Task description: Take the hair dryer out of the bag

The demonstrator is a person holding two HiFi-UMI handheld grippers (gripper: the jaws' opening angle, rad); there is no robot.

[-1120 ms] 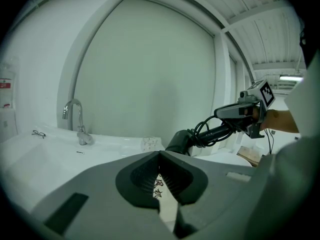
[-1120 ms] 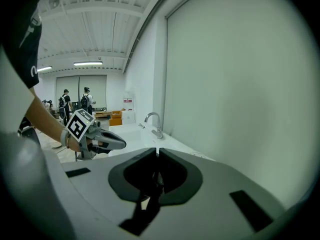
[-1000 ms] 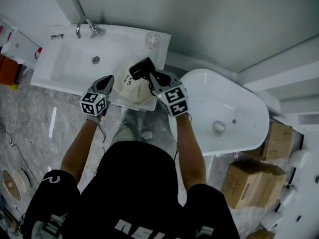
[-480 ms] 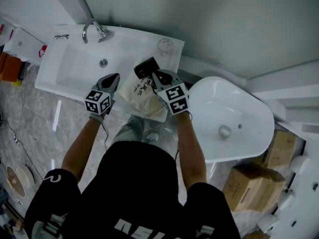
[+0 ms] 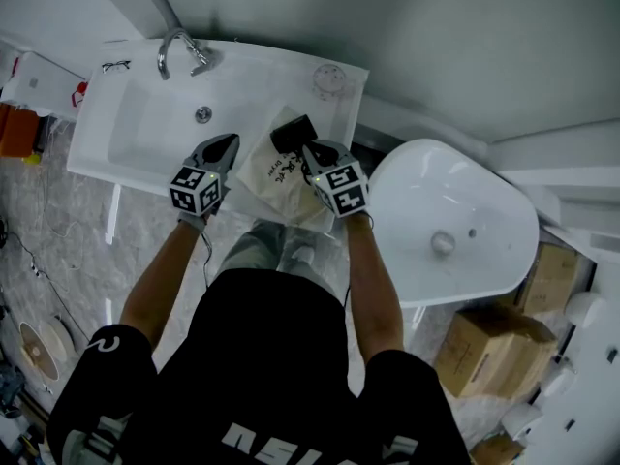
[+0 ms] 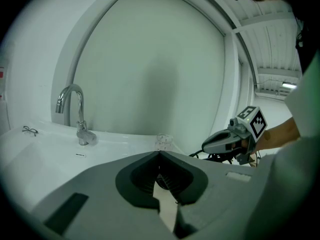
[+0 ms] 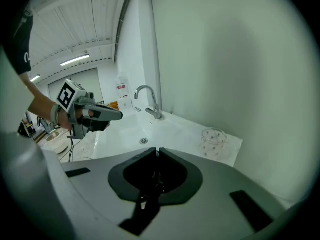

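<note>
Surface: your white basin top, faucet behind.
Room: white tub at right.
Left gripper: pinching cream bag.
Right gripper: clamped on black hair dryer.

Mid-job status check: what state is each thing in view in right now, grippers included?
left gripper: shut on the bag.
right gripper: shut on the hair dryer.
hair dryer: held, head outside the bag.
bag: limp on the sink edge.
faucet: no water running.
glass: upright.
</note>
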